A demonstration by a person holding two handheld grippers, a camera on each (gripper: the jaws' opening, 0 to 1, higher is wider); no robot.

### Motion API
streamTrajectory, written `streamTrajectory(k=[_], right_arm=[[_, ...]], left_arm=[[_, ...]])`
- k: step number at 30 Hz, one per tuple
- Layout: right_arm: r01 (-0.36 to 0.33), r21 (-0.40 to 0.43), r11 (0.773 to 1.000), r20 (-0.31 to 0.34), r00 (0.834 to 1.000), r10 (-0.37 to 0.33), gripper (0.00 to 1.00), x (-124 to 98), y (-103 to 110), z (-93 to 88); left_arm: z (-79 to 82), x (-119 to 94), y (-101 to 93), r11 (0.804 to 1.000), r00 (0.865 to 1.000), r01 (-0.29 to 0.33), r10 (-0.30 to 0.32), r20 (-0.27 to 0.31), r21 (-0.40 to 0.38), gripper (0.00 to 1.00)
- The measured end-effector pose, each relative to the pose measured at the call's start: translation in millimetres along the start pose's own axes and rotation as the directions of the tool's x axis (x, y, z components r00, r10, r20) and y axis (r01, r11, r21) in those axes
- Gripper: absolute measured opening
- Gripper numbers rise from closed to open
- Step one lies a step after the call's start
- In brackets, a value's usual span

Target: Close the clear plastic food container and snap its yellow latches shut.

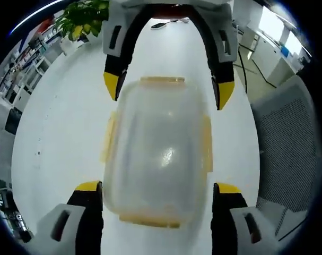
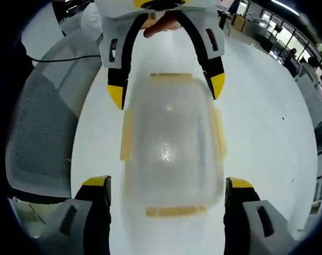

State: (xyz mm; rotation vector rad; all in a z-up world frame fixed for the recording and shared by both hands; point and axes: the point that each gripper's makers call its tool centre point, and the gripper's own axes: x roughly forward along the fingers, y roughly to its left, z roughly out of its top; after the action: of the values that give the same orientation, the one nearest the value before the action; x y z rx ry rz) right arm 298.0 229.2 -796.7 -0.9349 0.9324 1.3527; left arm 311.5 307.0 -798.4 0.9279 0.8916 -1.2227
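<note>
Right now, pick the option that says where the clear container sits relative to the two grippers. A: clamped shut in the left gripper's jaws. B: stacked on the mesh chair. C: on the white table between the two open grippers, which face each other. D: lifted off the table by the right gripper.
C: the clear container rests on the white table with the left gripper and right gripper open at opposite ends.

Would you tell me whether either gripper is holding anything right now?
Nothing is held: the left gripper and right gripper stand open astride the container, jaws apart from it.
</note>
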Motion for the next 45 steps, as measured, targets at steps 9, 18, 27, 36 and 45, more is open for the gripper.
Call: streamTrajectory(k=[9,18,27,36,45], right_arm=[[0.025,-0.023,0.999,-0.013,1.0,-0.025,0.75,1.6,-6.8,0.1],[0.015,-0.017,1.0,-0.023,1.0,-0.015,0.74,3.1,-6.5,-1.5],[0.022,-0.013,1.0,-0.03,0.999,-0.022,0.74,3.7,-6.4,-2.4],[0.013,-0.014,1.0,-0.033,0.999,-0.013,0.74,3.8,-6.6,-0.9],[0.013,-0.018,1.0,-0.045,0.999,-0.013,0.74,6.5,-6.5,2.9]], left_arm=[[-1.1,4.3,2.9,0.999,0.999,-0.03,0.031,-0.01,0.039,0.76],[-1.0,6.5,2.7,0.998,0.999,-0.033,0.034,-0.03,0.045,0.76],[-0.5,6.4,2.0,0.999,0.999,-0.031,0.033,-0.034,0.039,0.75],[-1.2,6.3,2.7,0.999,0.999,-0.031,0.032,-0.022,0.033,0.75],[-4.3,5.9,3.7,0.999,0.999,-0.034,0.035,-0.034,0.029,0.76]])
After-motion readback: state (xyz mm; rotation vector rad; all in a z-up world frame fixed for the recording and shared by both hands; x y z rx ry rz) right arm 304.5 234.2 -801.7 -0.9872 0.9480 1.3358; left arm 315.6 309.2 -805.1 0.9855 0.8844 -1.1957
